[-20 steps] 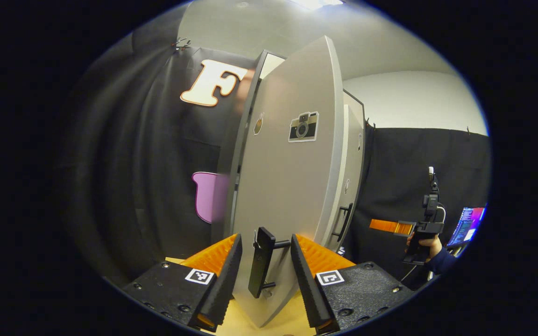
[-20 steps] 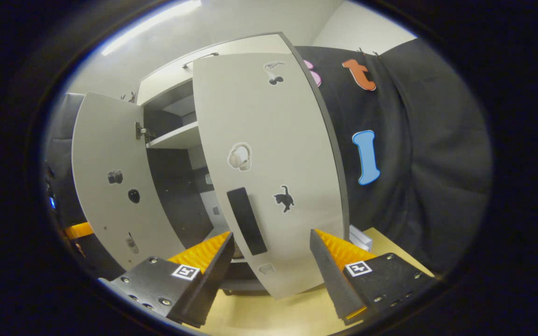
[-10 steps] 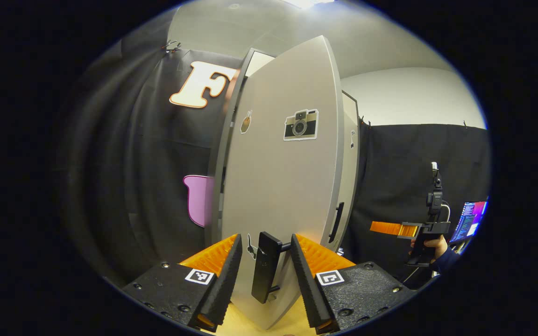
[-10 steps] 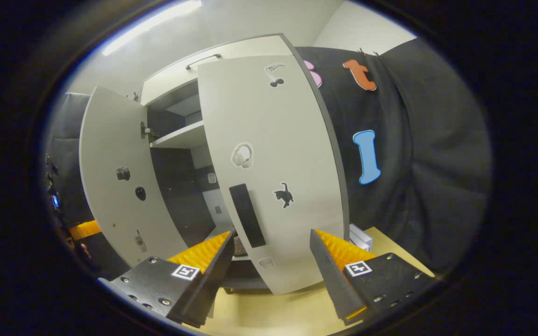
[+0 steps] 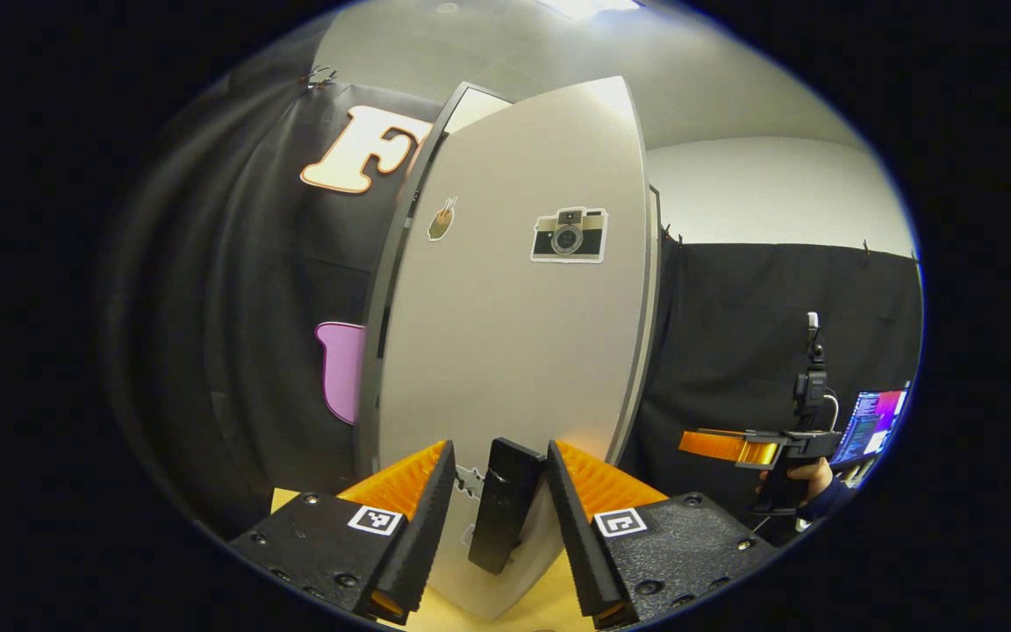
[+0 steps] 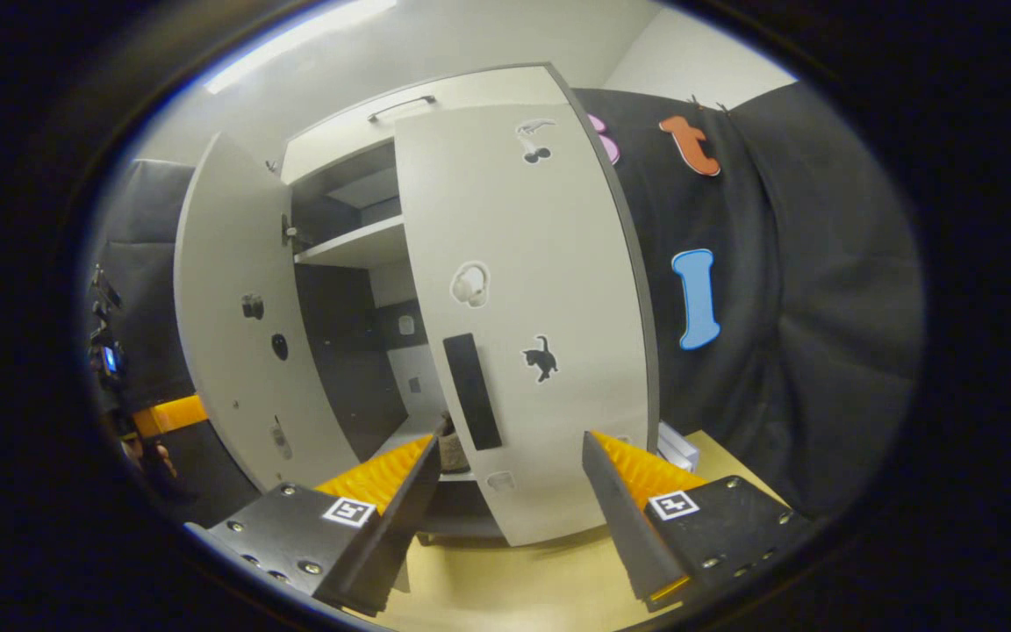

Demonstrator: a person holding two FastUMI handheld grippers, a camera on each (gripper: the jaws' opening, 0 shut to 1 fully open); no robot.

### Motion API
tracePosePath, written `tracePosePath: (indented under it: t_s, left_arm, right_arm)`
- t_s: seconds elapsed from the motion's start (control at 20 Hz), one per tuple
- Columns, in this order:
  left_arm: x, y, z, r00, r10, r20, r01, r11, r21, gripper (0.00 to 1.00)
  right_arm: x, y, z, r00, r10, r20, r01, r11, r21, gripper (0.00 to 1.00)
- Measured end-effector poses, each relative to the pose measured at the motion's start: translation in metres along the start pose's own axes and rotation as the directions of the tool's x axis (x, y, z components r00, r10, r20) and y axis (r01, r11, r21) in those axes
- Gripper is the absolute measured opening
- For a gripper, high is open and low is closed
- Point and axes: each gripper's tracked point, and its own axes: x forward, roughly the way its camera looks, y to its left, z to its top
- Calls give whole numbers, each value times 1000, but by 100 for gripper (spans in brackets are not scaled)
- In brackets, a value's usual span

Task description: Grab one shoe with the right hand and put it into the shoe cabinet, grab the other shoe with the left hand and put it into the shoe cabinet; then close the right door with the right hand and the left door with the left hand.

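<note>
The grey left door (image 5: 505,333) of the shoe cabinet stands partly open. Its black handle (image 5: 504,505) sits between the fingers of my left gripper (image 5: 501,448), which is open and straddles it. In the right gripper view the right door (image 6: 532,333) is swung almost to the cabinet front, with its black handle (image 6: 472,391) just ahead. My right gripper (image 6: 510,437) hangs open in front of that door, holding nothing. The left door (image 6: 233,325) stands ajar at the left. A small brown thing (image 6: 451,448) peeks from behind the right door's edge; I cannot tell what it is.
The cabinet (image 6: 418,96) stands on a pale wooden floor (image 6: 514,588), with a shelf (image 6: 356,250) inside. Farther off, a hand (image 5: 808,478) holds the right gripper (image 5: 699,439). A lit screen (image 5: 874,426) glows behind it. The left gripper's orange finger (image 6: 168,414) shows beside the left door.
The left door has swung further toward the cabinet, its handle staying between my left fingers. The right door now sits a little farther from my right gripper.
</note>
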Motion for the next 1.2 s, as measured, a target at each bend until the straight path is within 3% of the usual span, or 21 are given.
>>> tracePosePath:
  t_s: [0.1,0.15,0.2,0.25,0.3,0.45,0.7,0.9,1.05,1.2]
  left_arm:
    - [8,-4,-1,1000,-14,2,14,1000,0,66]
    - [14,-6,-2,1000,-20,-1,20,1000,0,65]
    - [20,-9,-3,1000,-25,-3,25,1000,1,59]
    - [26,-12,-4,1000,-31,-4,31,1000,0,65]
    - [32,-11,-5,1000,-25,-3,25,1000,7,65]
    - [52,-15,-7,999,-51,-10,51,999,-4,71]
    - [79,-30,-12,999,-36,-26,38,995,91,77]
    - [105,-33,-18,998,-36,-49,38,999,36,90]
    - [125,-37,-25,997,-36,-63,36,999,-7,90]
    - [134,-38,-25,998,-6,-69,9,999,45,90]
  right_arm:
    - [-2,-1,0,1000,0,1,0,1000,6,98]
    - [-4,-1,1,1000,-1,2,1,1000,7,93]
    - [-6,-3,2,1000,-4,5,4,1000,7,98]
    - [-8,-6,3,1000,-9,8,9,1000,7,93]
    - [-10,-9,4,1000,-16,13,16,1000,9,98]
    - [-19,-22,7,998,-48,33,47,999,24,97]
    - [-32,-56,7,993,-108,36,106,993,46,98]
    - [-44,-85,10,987,-157,44,154,986,69,98]
    - [-52,-106,12,980,-193,44,188,978,84,98]
    - [-59,-126,15,973,-224,47,219,971,93,97]
